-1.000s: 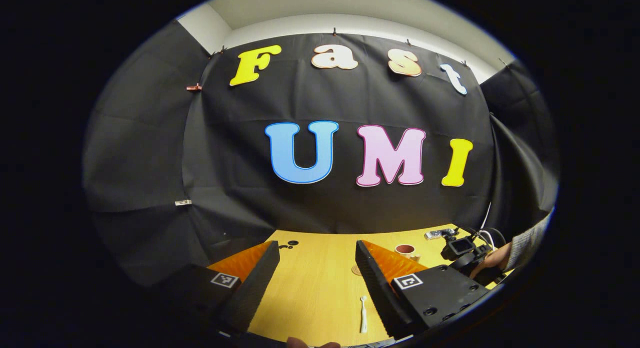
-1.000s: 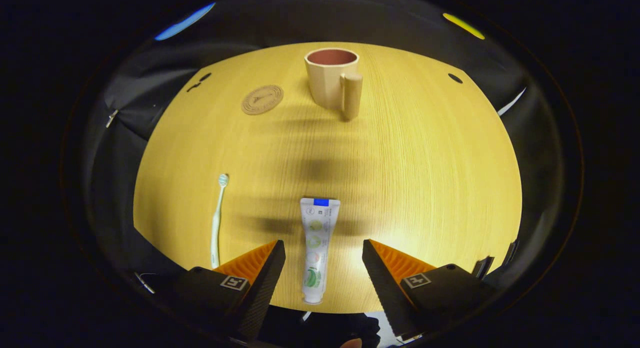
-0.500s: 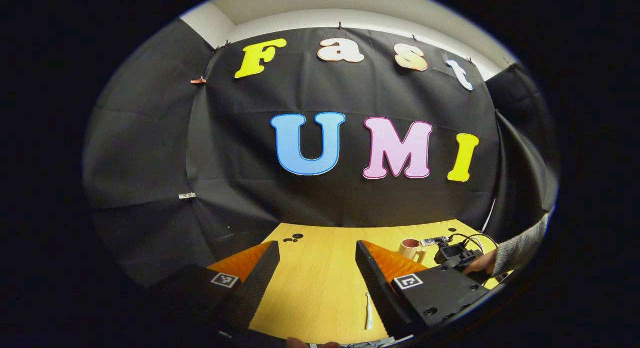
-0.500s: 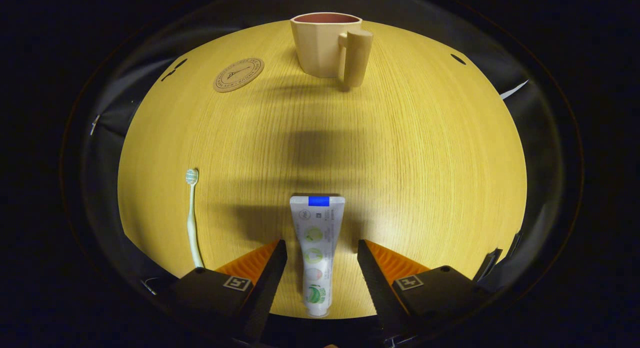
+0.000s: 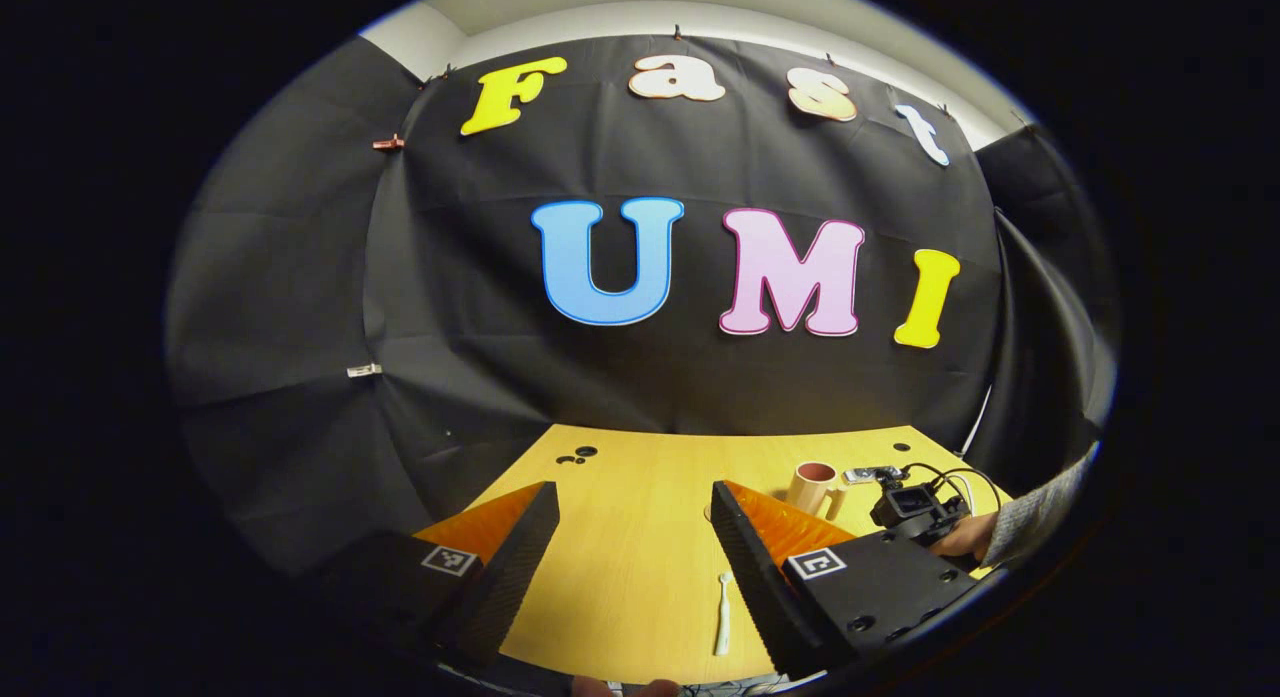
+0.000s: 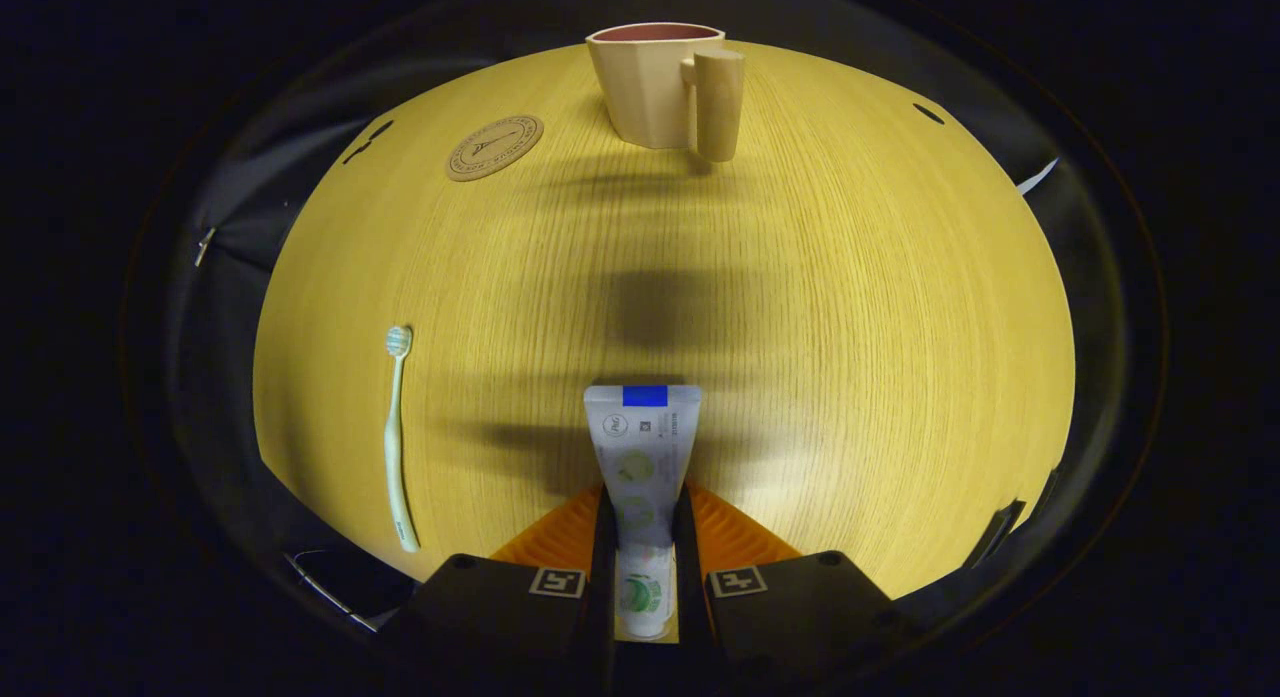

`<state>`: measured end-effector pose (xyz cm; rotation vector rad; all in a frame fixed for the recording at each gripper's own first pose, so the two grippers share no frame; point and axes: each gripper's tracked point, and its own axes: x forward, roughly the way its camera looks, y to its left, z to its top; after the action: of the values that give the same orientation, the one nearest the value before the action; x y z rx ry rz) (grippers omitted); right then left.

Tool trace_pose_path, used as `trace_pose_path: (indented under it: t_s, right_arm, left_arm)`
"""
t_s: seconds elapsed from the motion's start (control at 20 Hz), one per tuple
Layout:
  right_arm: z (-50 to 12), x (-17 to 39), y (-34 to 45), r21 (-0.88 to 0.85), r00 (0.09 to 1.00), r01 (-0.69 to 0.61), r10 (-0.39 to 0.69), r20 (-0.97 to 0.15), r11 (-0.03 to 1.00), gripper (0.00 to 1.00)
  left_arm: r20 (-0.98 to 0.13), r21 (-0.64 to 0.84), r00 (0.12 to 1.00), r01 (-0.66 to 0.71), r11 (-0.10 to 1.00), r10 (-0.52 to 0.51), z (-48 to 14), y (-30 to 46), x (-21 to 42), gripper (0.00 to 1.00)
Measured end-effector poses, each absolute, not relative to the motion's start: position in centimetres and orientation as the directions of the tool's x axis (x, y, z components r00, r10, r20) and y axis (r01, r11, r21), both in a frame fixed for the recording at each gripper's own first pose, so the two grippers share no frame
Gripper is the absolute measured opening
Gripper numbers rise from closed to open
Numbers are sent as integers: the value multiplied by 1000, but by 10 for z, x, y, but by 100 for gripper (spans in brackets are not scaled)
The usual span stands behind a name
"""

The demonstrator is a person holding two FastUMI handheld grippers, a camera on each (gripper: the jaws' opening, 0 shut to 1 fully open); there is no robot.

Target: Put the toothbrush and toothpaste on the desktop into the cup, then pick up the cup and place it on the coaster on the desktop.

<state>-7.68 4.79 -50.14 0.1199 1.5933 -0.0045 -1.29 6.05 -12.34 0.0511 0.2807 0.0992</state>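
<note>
In the right gripper view, the right gripper [image 6: 643,537] has its two fingers pressed against the sides of a white toothpaste tube with a blue band at its crimped end [image 6: 641,452], which lies flat on the yellow wood-grain desktop [image 6: 850,327] with its cap end toward the camera. To the left of the tube, well apart, lies a pale green toothbrush with a white bristle head [image 6: 396,437], its head pointing away from the camera. At the far side of the desktop stands an upright beige faceted cup with a reddish inside and a thick cylindrical handle [image 6: 665,92], and just to its left lies a round brown cork coaster [image 6: 494,148], apart from the cup. In the left gripper view, the left gripper [image 5: 630,552] hangs above the desktop with its fingers wide apart, gripping nothing. Beyond it the toothbrush lies by the right finger, and the cup stands farther off beside what seems to be the right gripper, held by a hand [image 5: 962,544] in a grey sleeve [image 5: 1035,512].
</note>
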Motion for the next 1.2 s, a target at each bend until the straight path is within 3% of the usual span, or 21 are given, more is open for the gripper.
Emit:
trace_pose_path:
  t_s: [0.05, 0.1, 0.15, 0.25, 0.5, 0.6, 0.9, 1.2]
  right_arm:
    - [-500, -78, 47, 93, -6, 98, 94, -996, 991, 19]
    - [-495, -78, 47, 116, 20, 128, 114, -993, 985, 24]
    - [-494, -74, 46, 144, 56, 146, 138, -989, 979, 19]
    - [-482, -72, 43, 205, 134, 153, 185, -974, 967, 19]
    - [-435, -51, 43, 392, 389, 62, 340, -856, 918, 19]
    - [-408, -46, 39, 450, 450, 25, 392, -803, 893, 19]
    - [-362, -33, 11, 525, 510, -21, 461, -727, 851, 18]
    - [-330, -19, -20, 563, 540, -44, 494, -681, 825, 18]
  left_arm:
    - [-285, 60, 954, -85, 995, 98, -127, 56, -9, 97]
    - [-293, 54, 952, -81, 995, 94, -132, 52, -7, 97]
    - [-303, 49, 948, -83, 995, 94, -136, 50, -4, 97]
    - [-332, 37, 939, -83, 996, 90, -149, 45, 2, 97]
    - [-455, 27, 885, -97, 995, 99, -203, 33, 14, 97]
    - [-538, 5, 840, -84, 996, 73, -235, 21, 18, 97]
    - [-826, 17, 563, -16, 1000, 24, -352, -16, 18, 97]
    - [-929, 42, 368, 5, 999, 37, -413, -27, 24, 95]
